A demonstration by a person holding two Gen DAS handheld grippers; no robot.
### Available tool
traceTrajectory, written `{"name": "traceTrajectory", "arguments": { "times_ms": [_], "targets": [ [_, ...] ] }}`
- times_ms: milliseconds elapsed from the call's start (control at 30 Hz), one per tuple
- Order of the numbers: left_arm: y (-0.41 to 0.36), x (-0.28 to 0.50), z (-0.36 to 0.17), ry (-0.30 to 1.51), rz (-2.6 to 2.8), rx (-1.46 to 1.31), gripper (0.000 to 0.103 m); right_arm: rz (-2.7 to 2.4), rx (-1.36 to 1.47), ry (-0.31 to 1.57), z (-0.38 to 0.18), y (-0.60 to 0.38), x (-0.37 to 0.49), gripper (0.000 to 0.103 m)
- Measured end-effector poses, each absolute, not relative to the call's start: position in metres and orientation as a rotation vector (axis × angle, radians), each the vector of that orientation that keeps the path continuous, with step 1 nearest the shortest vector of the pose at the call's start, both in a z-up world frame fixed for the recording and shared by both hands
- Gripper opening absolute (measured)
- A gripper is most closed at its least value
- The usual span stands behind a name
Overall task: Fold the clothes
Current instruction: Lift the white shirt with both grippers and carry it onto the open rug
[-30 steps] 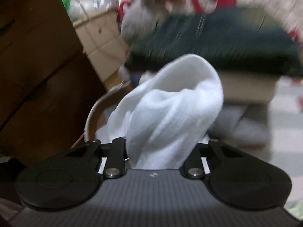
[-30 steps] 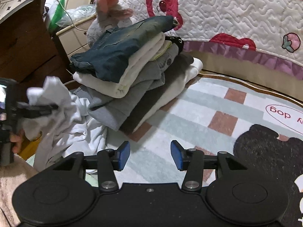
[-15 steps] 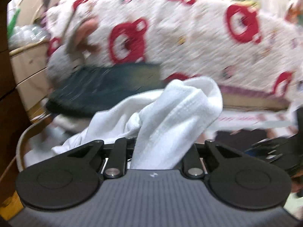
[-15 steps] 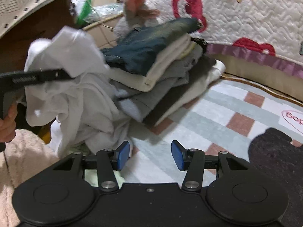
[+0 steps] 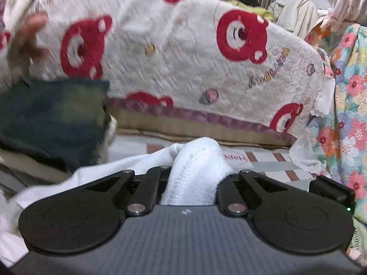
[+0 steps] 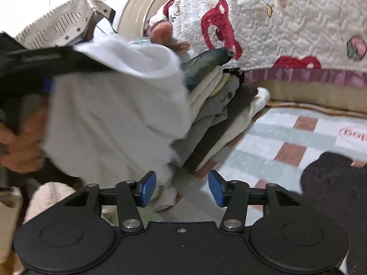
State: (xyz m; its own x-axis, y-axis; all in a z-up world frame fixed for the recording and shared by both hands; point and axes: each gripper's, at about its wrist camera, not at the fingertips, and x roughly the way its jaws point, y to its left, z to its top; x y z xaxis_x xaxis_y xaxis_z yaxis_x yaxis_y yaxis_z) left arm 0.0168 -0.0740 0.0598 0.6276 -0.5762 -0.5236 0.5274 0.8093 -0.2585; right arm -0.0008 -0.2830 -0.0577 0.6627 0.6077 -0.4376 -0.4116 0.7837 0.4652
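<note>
The left claw has matte black finger arms on silver pivot screws, two round black discs, and a dark grey ribbed body bearing a small white mark. The right claw is all black, with blue pads and silver screws. The bare-skinned hand is blurred.

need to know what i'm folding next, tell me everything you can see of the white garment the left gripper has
The white garment is a soft, crumpled cloth, unfolded. The left gripper is shut on a bunched terry-like fold with a visible stitched seam, holding it up. In the right wrist view it hangs in loose wrinkled folds in front of the pile of folded clothes, its lower end reaching down near the rug. The right gripper is open beside its lower end, apparently not touching.
</note>
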Motion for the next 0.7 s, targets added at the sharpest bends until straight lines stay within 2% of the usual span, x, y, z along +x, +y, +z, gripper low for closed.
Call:
{"name": "traceTrajectory", "arguments": {
  "times_ms": [200,233,300,433,467,500,533,567,700],
  "targets": [
    [-0.093,0.009,0.043,0.668,-0.639,-0.041,0.006,0.843,0.331,0.596,-0.061,-0.265,-0.003,0.067],
    [-0.094,0.008,0.043,0.667,-0.638,-0.036,0.006,0.862,0.324,0.590,-0.062,-0.259,-0.001,0.069],
    [-0.095,0.008,0.046,0.664,-0.631,-0.032,0.006,0.899,0.309,0.579,-0.065,-0.247,0.002,0.083],
    [-0.092,0.010,0.053,0.660,-0.601,-0.056,0.006,0.860,0.318,0.585,-0.080,-0.229,0.019,0.083],
    [-0.091,0.010,0.055,0.658,-0.592,-0.062,0.006,0.830,0.331,0.573,-0.079,-0.231,0.020,0.078],
    [-0.090,0.010,0.058,0.656,-0.583,-0.065,0.006,0.799,0.344,0.560,-0.079,-0.234,0.021,0.042],
    [-0.090,0.010,0.061,0.653,-0.574,-0.068,0.006,0.769,0.356,0.547,-0.078,-0.237,0.022,0.013],
    [-0.091,0.010,0.066,0.644,-0.570,-0.062,0.006,0.738,0.369,0.534,-0.078,-0.240,0.023,0.007],
    [-0.108,0.011,0.104,0.546,-0.589,-0.010,0.006,0.616,0.418,0.483,-0.076,-0.251,0.027,0.006]
  ]
}}
